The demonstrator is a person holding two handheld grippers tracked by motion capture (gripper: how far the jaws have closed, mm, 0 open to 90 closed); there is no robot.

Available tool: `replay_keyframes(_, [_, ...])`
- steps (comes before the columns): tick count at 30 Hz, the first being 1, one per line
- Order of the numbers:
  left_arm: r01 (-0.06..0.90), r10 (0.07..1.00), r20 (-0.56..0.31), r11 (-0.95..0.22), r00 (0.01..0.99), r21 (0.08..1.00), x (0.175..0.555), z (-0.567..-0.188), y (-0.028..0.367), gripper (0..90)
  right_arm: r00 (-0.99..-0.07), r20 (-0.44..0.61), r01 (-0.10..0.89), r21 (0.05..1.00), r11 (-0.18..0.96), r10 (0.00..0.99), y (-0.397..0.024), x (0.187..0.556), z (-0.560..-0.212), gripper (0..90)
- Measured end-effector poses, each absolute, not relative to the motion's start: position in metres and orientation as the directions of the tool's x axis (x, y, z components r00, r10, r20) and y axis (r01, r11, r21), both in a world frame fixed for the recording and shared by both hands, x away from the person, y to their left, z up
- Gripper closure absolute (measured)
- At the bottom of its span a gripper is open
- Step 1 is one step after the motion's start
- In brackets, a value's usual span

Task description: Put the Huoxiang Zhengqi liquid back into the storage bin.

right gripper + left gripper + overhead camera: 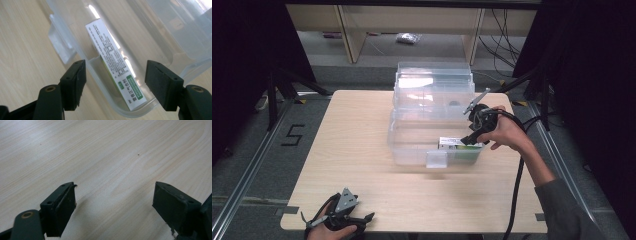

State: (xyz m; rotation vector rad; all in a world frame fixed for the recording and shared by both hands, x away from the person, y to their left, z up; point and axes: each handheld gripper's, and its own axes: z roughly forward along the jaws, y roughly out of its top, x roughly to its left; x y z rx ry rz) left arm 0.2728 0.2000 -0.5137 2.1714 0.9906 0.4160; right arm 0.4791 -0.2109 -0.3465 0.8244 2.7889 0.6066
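Right gripper view | white-green printed box [117, 75] in clear bin [160, 32] | both hand-held grippers spread

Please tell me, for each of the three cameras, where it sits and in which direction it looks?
High view: sits above the person's side, looking forward and down on the table; both forearms and hands enter from below.
Left gripper view: rides the left gripper, looking along its open jaws at bare wood.
Right gripper view: rides the right gripper, looking along open jaws into the clear plastic container at the white and green box.
Shared: high and right gripper views both show container and box.
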Motion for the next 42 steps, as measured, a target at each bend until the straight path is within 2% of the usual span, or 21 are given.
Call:
replay_keyframes(2, [0.523,0.739,0.022,-0.497,0.673,0.693,0.273,-0.512,0.202,18.0,-0.814,-0.044,0.504,0.444,0.741,0.579,-0.212,0.476,-0.348,32.2])
replay_keyframes(3, [0.532,0.758,-0.003,-0.455,0.652,0.715,0.273,-0.514,0.200,18.0,-0.813,-0.050,0.500,0.448,0.741,0.580,-0.213,0.474,-0.349,31.4])
replay_keyframes(12, [0.532,0.759,0.004,-0.460,0.651,0.711,0.273,-0.514,0.200,17.9,-0.764,-0.039,0.532,0.527,0.663,0.644,-0.221,0.457,-0.353,28.2])
replay_keyframes(13, [0.530,0.756,0.003,-0.462,0.654,0.711,0.274,-0.514,0.200,18.0,-0.775,-0.062,0.502,0.544,0.672,0.629,-0.223,0.456,-0.354,27.9])
replay_keyframes(14, [0.529,0.753,0.007,-0.469,0.658,0.707,0.273,-0.514,0.200,18.0,-0.754,-0.025,0.542,0.539,0.644,0.656,-0.223,0.452,-0.353,27.9])
replay_keyframes(15, [0.522,0.739,0.017,-0.491,0.673,0.698,0.274,-0.513,0.202,17.9,-0.766,-0.034,0.519,0.556,0.649,0.641,-0.225,0.451,-0.354,27.8])
replay_keyframes(21, [0.518,0.731,0.029,-0.510,0.681,0.687,0.274,-0.513,0.202,17.9,-0.746,-0.037,0.521,0.590,0.617,0.665,-0.231,0.442,-0.359,26.7])
replay_keyframes(23, [0.530,0.755,-0.001,-0.459,0.656,0.713,0.273,-0.514,0.199,17.9,-0.750,-0.021,0.519,0.600,0.609,0.661,-0.232,0.439,-0.361,26.5])
replay_keyframes(24, [0.522,0.733,0.027,-0.508,0.679,0.685,0.274,-0.512,0.202,18.0,-0.721,-0.010,0.549,0.602,0.580,0.693,-0.231,0.436,-0.363,26.0])
replay_keyframes(25, [0.521,0.733,0.027,-0.508,0.680,0.686,0.274,-0.512,0.202,17.9,-0.747,-0.025,0.516,0.609,0.603,0.665,-0.233,0.436,-0.363,25.0])
replay_keyframes(26, [0.522,0.734,0.026,-0.507,0.679,0.686,0.274,-0.512,0.202,17.9,-0.739,-0.017,0.529,0.604,0.596,0.673,-0.233,0.434,-0.365,24.2])
replay_keyframes(27, [0.530,0.756,0.002,-0.462,0.655,0.711,0.273,-0.514,0.200,18.0,-0.752,-0.027,0.504,0.621,0.601,0.659,-0.234,0.435,-0.367,24.0])
replay_keyframes(28, [0.531,0.758,0.005,-0.461,0.652,0.711,0.274,-0.514,0.200,17.9,-0.727,-0.011,0.538,0.613,0.579,0.686,-0.234,0.431,-0.367,23.8])
replay_keyframes(34, [0.531,0.758,0.004,-0.460,0.652,0.712,0.273,-0.514,0.200,18.0,-0.713,0.009,0.537,0.650,0.538,0.701,-0.238,0.420,-0.370,22.7])
replay_keyframes(36, [0.530,0.758,0.005,-0.461,0.652,0.712,0.274,-0.514,0.200,18.0,-0.733,-0.018,0.487,0.684,0.543,0.680,-0.239,0.420,-0.372,22.4])
replay_keyframes(41, [0.531,0.760,0.005,-0.459,0.650,0.712,0.273,-0.514,0.200,18.0,-0.725,-0.009,0.489,0.698,0.523,0.689,-0.240,0.411,-0.378,21.4])
replay_keyframes(42, [0.532,0.760,0.004,-0.459,0.650,0.712,0.273,-0.514,0.200,18.0,-0.712,0.016,0.515,0.692,0.506,0.702,-0.239,0.408,-0.379,21.4])
